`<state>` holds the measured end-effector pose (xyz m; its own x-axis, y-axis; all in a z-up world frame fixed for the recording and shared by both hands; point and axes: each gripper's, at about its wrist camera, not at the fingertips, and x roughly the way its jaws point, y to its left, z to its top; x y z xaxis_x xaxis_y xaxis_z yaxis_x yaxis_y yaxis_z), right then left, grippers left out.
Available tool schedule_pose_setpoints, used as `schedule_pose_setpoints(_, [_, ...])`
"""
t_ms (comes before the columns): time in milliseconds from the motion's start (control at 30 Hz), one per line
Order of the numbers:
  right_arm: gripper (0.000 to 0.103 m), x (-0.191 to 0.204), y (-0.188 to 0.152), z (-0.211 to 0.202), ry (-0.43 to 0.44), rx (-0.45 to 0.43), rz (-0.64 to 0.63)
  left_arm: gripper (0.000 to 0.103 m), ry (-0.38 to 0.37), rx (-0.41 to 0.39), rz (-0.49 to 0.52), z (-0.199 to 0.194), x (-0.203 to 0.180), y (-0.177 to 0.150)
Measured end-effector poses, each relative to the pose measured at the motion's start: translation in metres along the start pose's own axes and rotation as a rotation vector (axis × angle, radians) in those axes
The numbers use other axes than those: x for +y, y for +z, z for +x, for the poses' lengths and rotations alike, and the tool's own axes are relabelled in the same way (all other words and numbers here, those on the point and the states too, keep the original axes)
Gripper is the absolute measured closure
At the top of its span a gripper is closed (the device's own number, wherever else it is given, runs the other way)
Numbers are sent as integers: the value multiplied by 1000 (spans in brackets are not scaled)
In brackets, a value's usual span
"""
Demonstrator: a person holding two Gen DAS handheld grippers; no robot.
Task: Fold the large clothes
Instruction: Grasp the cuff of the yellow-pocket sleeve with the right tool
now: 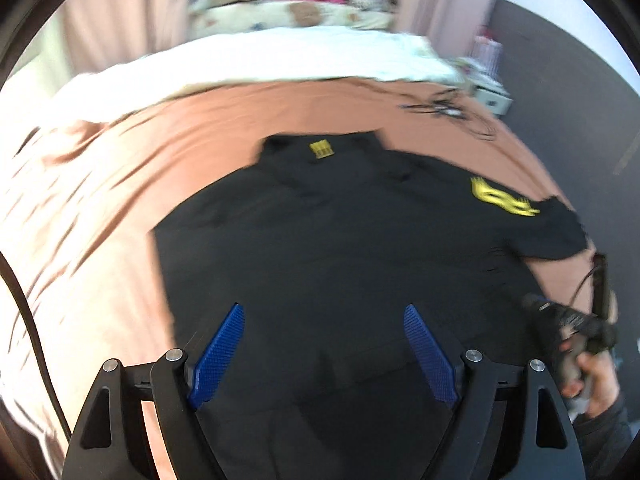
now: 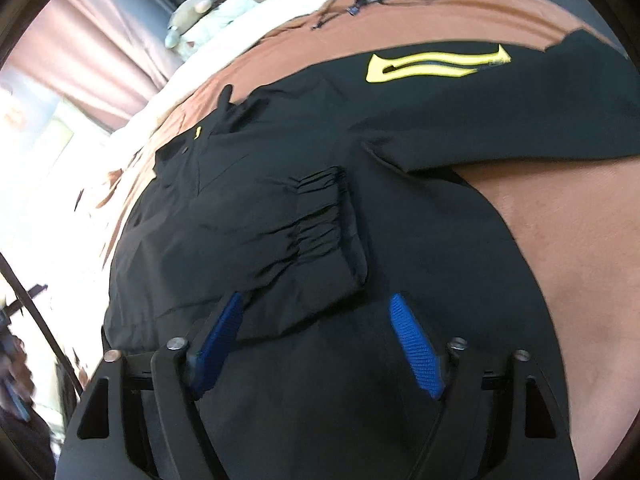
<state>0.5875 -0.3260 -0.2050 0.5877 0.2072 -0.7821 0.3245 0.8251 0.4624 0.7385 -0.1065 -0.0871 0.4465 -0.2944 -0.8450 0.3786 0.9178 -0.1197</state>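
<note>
On the brown bedsheet (image 1: 132, 184): black jacket (image 1: 340, 240) laid flat, both grippers above it.
Left gripper (image 1: 324, 312) fingers spread wide, holding nothing. Right gripper (image 2: 316, 300) fingers also wide apart; folded-in sleeve cuff (image 2: 328, 216) at 12 o'clock just beyond them, contact unclear. Yellow logo (image 2: 436, 66) at 1 o'clock.

The left black two-finger gripper with blue ribbed finger pads (image 1: 324, 312) points forward and down, its jaws spread wide with nothing between them. The right black two-finger gripper with blue ribbed pads (image 2: 316, 300) is likewise spread wide and grips nothing. In the left wrist view, the person's bare right hand (image 1: 588, 376) wraps around a dark handle at the lower right edge, blurred.
</note>
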Motion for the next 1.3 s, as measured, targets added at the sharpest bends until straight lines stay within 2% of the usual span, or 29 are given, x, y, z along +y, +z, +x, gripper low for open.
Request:
schedule_pose_setpoints(67, [54,-4,8,14,0,32,21,21,27,19,-44,4,27,-13])
schedule_pose_setpoints(167, [65,-9,15,27,-12,50,52,28,57,46,-94,14,62,-34])
schedule_pose_setpoints(267, [88,-10,26,34,-23,40,41,35,83,76,-140,29,86,-52])
schedule_pose_setpoints(333, [93,-10,31,37,-26,32,33,36,94,98,-163,41,98,-65])
schedule_pose_setpoints(567, [97,0,59,39,-73,-47,-25,61,118,188,-214,82,120,-95])
schedule_pose_setpoints(633, [97,2,65,43,-80,-56,-34,63,99,208,-240,91,124,-99])
schedule_pose_setpoints(800, [98,9,77,59,-143,-70,-67,63,96,188,-224,92,122,-98])
schedule_pose_setpoints(867, [97,14,79,63,-217,-64,-85,63,97,187,-227,92,121,-97])
schedule_pose_setpoints(900, [93,16,78,61,-260,-78,-98,63,96,184,-229,92,121,-97])
schedule_pose_setpoints(933, [93,18,76,56,-278,-91,-110,62,99,180,-227,90,121,-95])
schedule_pose_setpoints(967, [88,19,76,52,-269,-90,-116,62,97,175,-223,89,119,-93])
schedule_pose_setpoints(1000, [65,18,75,46,-253,-77,-120,59,90,172,-223,90,118,-91])
schedule_pose_setpoints(1033, [50,16,74,37,-235,-72,-123,54,79,167,-227,87,118,-89])
schedule_pose_setpoints(1067, [36,12,72,26,-228,-91,-132,43,72,154,-233,84,118,-87])
schedule_pose_setpoints(1100, [36,7,70,11,-246,-121,-142,34,68,136,-237,79,118,-86])
schedule_pose_setpoints(1167, [37,-10,68,-11,-238,-135,-122,29,70,98,-237,67,115,-83])
schedule_pose_setpoints(1233, [37,-35,66,-33,-207,-151,-74,28,65,75,-230,60,106,-75])
schedule_pose_setpoints(1300, [36,-63,63,-56,-235,-185,-28,28,62,62,-222,55,99,-71])
